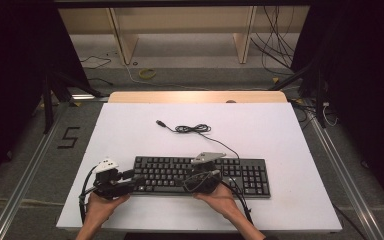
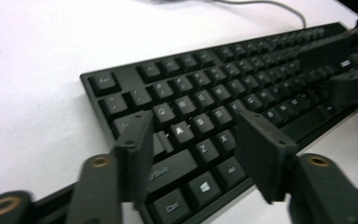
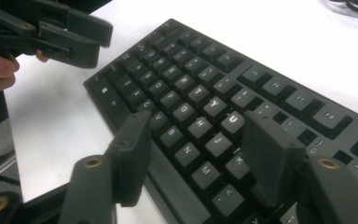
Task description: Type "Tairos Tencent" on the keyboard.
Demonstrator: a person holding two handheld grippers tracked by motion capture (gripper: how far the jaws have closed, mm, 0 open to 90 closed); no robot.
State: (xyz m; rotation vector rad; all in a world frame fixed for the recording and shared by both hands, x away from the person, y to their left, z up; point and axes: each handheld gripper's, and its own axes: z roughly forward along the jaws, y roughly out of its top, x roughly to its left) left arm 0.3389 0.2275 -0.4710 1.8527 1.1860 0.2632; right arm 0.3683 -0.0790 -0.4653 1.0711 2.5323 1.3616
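From the high view, the flat black plastic keyboard (image 1: 202, 176) lies across the near half of the white bench (image 1: 130, 130), its thin black cable (image 1: 195, 129) trailing toward the far side in a loose coil. The left gripper (image 1: 136, 179) sits at the keyboard's left end and the right gripper (image 1: 211, 175) over its middle, each held by a hand near the front edge.

In the left gripper view, the jaws stand partly apart above the lower left keys with nothing between them, one jaw near the keyboard's left edge. If a key is to be pressed, one jaw tip should come down squarely on a single keycap rather than straddling two.

In the right gripper view, the jaws stand fairly wide and empty over the home-row letters. The step looks like working the keys or gripping the front edge; either way, a slow, level descent would keep the keyboard from sliding on the smooth bench.
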